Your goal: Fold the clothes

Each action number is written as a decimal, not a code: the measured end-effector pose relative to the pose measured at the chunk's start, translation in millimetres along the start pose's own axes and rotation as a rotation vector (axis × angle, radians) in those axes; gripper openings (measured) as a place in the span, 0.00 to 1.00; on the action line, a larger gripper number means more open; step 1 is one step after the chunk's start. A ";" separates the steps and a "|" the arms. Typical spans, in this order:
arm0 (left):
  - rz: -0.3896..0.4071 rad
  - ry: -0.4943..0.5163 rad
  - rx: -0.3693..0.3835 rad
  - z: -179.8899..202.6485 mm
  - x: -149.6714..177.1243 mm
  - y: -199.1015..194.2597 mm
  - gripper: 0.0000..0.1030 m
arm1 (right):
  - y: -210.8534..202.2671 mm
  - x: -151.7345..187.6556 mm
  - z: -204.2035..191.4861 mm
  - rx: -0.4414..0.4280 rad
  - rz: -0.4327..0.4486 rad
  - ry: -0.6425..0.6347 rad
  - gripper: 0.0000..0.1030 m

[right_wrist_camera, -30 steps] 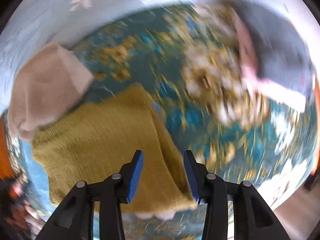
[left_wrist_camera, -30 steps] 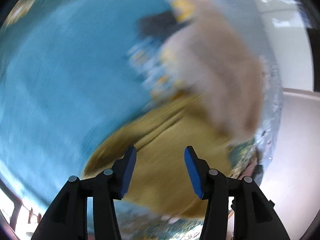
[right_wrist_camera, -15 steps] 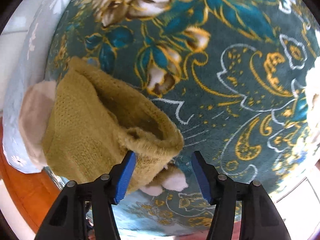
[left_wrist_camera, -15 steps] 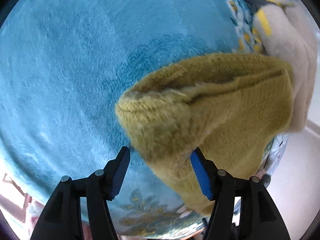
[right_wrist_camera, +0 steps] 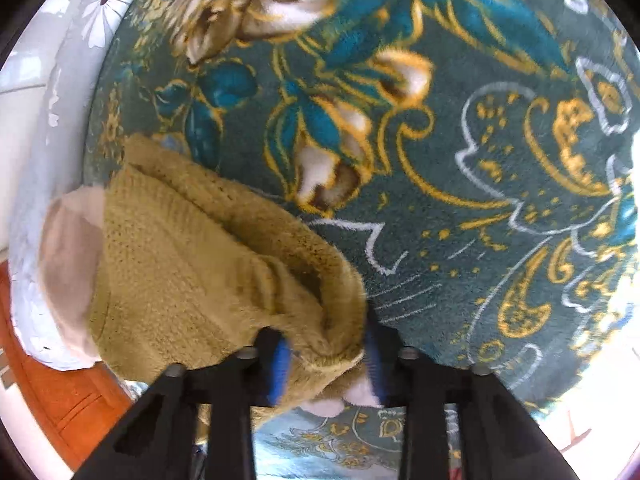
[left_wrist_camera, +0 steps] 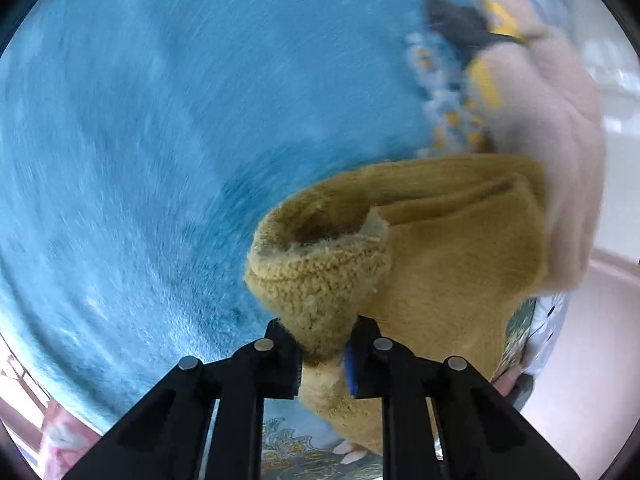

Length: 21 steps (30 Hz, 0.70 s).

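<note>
A mustard-yellow knit sweater (left_wrist_camera: 440,248) lies bunched near the edge of the bed, on a teal blanket (left_wrist_camera: 140,140). My left gripper (left_wrist_camera: 323,354) is shut on one fluffy corner of it, which bulges up between the jaws. In the right wrist view the same sweater (right_wrist_camera: 180,272) lies at lower left on the flowered part of the blanket (right_wrist_camera: 460,168). My right gripper (right_wrist_camera: 328,360) is shut on another corner of it, with a bit of white fabric (right_wrist_camera: 362,394) under the jaws.
A beige garment (left_wrist_camera: 560,132) lies beyond the sweater at the bed's edge, with a dark and yellow item (left_wrist_camera: 468,28) above it. It also shows in the right wrist view (right_wrist_camera: 68,264). An orange wooden floor (right_wrist_camera: 68,396) lies below the bed edge.
Both grippers were open over the sweater's corners half a second ago. Both have now closed on the fabric, which bunches up between the jaws.
</note>
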<state>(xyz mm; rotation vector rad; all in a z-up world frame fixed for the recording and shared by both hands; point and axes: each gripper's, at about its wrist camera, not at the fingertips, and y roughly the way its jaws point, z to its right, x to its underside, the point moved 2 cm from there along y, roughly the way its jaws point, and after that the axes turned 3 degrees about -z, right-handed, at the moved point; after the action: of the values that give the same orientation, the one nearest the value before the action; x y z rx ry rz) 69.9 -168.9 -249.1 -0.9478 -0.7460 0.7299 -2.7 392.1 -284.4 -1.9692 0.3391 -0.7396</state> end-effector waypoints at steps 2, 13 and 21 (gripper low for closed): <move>0.014 0.046 0.031 12.1 3.7 -21.1 0.15 | -15.2 3.4 -14.4 -0.007 0.032 -0.063 0.23; -0.096 -0.082 -0.028 -103.4 30.0 -17.6 0.14 | -50.3 48.9 44.9 -0.008 0.036 -0.112 0.22; -0.095 -0.051 -0.056 -109.8 22.3 -27.3 0.19 | -42.2 62.0 39.6 0.065 0.029 -0.165 0.22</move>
<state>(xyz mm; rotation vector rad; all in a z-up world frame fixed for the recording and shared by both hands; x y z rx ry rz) 177.1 -209.2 -261.9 -0.9411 -0.8545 0.6550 67.4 408.3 -239.4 -1.9445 0.2402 -0.5585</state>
